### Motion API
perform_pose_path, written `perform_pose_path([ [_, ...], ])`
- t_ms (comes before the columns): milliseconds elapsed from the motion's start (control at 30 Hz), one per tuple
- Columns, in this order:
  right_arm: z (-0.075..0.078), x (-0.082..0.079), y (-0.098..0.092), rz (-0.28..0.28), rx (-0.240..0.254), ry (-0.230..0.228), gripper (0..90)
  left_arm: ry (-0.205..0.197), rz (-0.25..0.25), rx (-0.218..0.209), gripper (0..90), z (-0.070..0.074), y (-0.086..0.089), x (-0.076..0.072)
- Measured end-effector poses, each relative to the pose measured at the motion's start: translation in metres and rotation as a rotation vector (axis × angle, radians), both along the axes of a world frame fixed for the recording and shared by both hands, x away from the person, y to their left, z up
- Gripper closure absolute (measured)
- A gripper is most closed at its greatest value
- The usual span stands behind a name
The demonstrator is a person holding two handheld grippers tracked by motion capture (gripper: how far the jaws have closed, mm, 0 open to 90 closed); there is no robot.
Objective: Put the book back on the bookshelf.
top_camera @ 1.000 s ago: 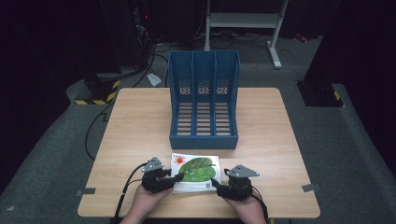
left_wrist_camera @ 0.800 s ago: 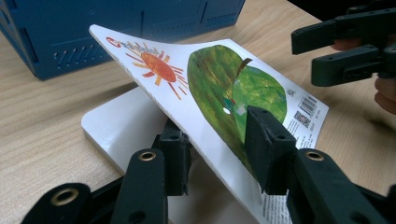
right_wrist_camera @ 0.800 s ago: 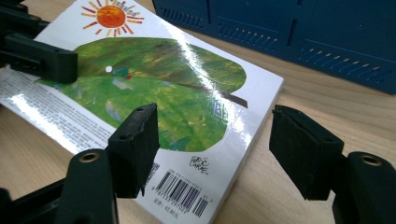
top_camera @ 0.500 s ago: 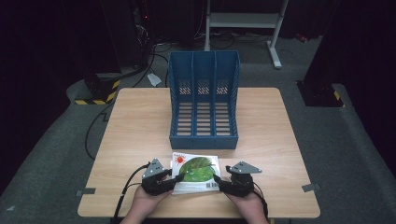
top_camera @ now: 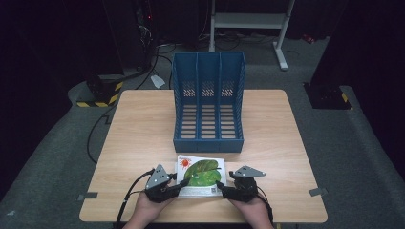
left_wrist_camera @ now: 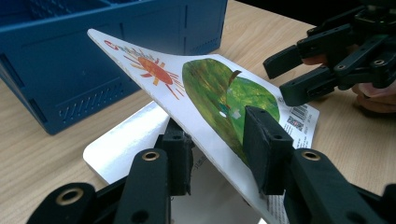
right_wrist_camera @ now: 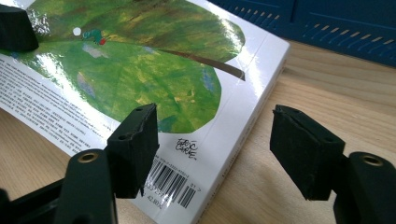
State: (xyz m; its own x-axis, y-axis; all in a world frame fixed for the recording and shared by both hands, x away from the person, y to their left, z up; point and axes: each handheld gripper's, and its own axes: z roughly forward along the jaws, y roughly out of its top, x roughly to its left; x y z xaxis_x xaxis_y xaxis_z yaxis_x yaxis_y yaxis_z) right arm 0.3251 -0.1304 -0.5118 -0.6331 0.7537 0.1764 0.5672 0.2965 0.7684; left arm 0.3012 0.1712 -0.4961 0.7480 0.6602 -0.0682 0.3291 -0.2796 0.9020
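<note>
At table's near edge, left gripper [left_wrist_camera: 219,149] clamps the book [top_camera: 200,174] cover, lifting it. Right gripper [right_wrist_camera: 215,149] jaws apart beside the spine, just been opening. Next: likely grip spine, stand book for the blue file rack [top_camera: 208,102].

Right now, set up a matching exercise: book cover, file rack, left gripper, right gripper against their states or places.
Things:
1. book cover
2. file rack
3. left gripper
4. right gripper

States:
A. open, jaws either side of the book's spine edge
B. lifted at a slant off the white page below
C. shut on the cover
D. blue, standing on the table beyond the book

Pairs: 1-B, 2-D, 3-C, 4-A
</note>
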Motion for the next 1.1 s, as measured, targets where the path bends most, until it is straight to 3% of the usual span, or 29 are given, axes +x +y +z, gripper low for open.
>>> perform_pose_path([
  [167,-0.002,0.003,0.001,0.004,0.019,0.020,28.4,-0.047,-0.019,0.014,62.9,0.002,-0.002,-0.003],
  [200,-0.002,0.004,0.000,0.000,0.031,0.028,27.4,-0.071,-0.028,0.026,62.9,0.003,-0.002,-0.005],
  [300,-0.003,0.007,-0.002,-0.002,0.051,0.039,26.5,-0.088,-0.034,0.031,62.9,0.003,-0.003,-0.006],
  [467,-0.005,0.012,-0.004,0.007,0.099,0.095,22.1,-0.126,-0.048,0.045,62.9,0.004,-0.004,-0.009],
  [733,-0.007,0.016,-0.004,0.026,0.135,0.113,19.2,-0.163,-0.061,0.056,63.0,0.005,-0.005,-0.012],
  [800,-0.009,0.018,-0.004,0.029,0.161,0.141,17.5,-0.176,-0.064,0.059,63.0,0.005,-0.005,-0.013],
  [1100,-0.010,0.019,-0.003,0.044,0.185,0.170,18.1,-0.184,-0.068,0.062,63.0,0.004,-0.005,-0.013],
])
